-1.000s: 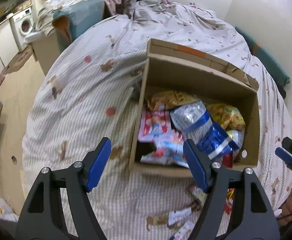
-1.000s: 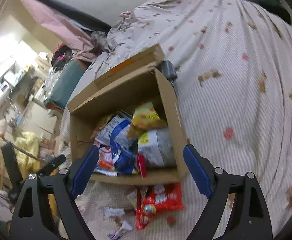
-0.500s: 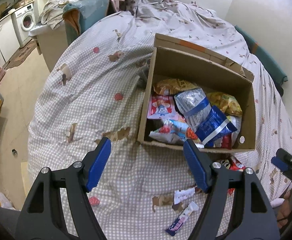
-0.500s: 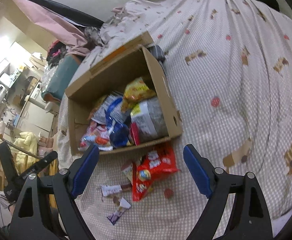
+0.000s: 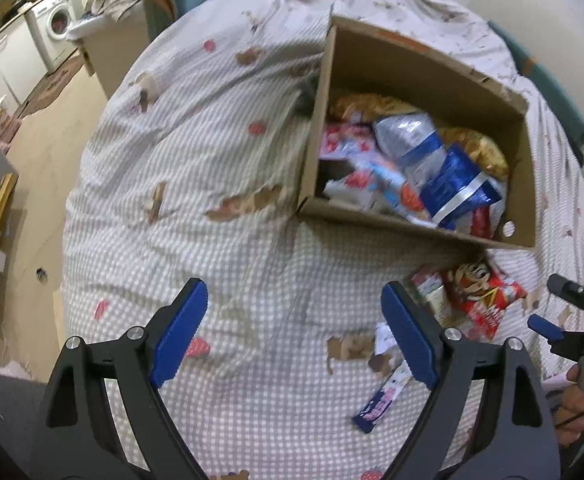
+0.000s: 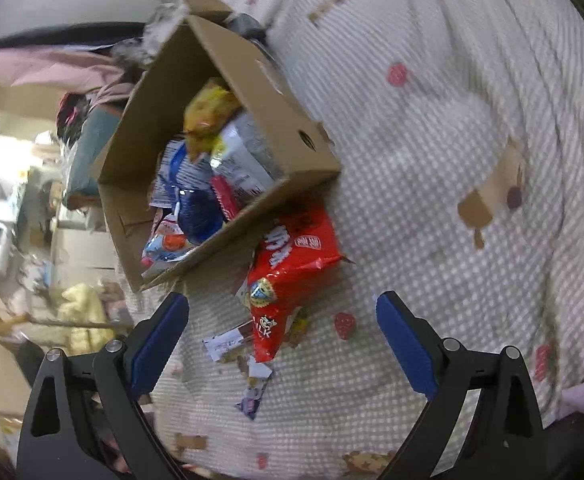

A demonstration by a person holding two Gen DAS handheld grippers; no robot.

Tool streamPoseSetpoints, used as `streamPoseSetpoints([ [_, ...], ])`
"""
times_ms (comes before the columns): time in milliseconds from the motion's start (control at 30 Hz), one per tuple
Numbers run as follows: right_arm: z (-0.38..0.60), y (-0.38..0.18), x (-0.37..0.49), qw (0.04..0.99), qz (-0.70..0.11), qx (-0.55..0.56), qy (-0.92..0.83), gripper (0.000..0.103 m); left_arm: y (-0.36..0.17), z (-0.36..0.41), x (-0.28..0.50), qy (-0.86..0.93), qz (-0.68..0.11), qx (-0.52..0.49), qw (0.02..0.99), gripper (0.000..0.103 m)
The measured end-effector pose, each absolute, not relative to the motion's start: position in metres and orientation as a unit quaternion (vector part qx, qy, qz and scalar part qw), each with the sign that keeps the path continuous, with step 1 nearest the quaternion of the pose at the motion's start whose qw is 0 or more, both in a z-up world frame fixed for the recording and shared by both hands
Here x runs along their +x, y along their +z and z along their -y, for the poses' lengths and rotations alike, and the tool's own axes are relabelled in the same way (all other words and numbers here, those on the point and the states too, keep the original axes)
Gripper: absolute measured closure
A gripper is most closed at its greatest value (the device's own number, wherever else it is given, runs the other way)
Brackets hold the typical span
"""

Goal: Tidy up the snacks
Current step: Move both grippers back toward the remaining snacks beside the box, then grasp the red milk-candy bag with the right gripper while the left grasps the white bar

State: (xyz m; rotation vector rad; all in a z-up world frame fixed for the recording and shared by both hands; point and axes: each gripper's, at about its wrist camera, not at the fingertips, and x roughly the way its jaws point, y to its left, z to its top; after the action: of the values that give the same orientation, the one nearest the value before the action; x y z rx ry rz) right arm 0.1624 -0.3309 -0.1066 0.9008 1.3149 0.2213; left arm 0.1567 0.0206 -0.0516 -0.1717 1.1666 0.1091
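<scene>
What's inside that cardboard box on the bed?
The cardboard box holds heaped snack packets: a blue bag, a silvery one, yellow ones and pink-and-white ones. Anything beneath the heap is covered.

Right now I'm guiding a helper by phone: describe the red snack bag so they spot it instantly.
Find the open cardboard box on the checked bedcover. Just outside its near wall lies the red snack bag, far bigger than the small pale wrappers beside it.
</scene>
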Motion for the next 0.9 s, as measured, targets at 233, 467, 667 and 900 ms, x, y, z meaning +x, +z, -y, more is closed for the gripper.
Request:
streamPoseSetpoints([
  [233, 0.328, -0.122, 0.171, 0.675, -0.597, 0.424, 0.095, 0.006, -0.056, -0.026, 0.155, 0.064, -0.552, -0.094, 0.826, 0.017],
  [467, 0.305, -0.142, 0.185, 0.665, -0.629, 0.392, 0.094, 0.006, -0.066, -0.02, 0.157, 0.062, -0.562, -0.089, 0.82, 0.017],
  [667, 0.284, -0.152, 0.196, 0.678, -0.648, 0.336, 0.089, 0.026, -0.078, -0.01, 0.159, 0.063, -0.576, -0.06, 0.813, 0.017],
  [900, 0.273, -0.156, 0.191, 0.666, -0.659, 0.33, 0.114, 0.069, -0.093, 0.002, 0.158, 0.042, -0.6, -0.053, 0.797, 0.017],
])
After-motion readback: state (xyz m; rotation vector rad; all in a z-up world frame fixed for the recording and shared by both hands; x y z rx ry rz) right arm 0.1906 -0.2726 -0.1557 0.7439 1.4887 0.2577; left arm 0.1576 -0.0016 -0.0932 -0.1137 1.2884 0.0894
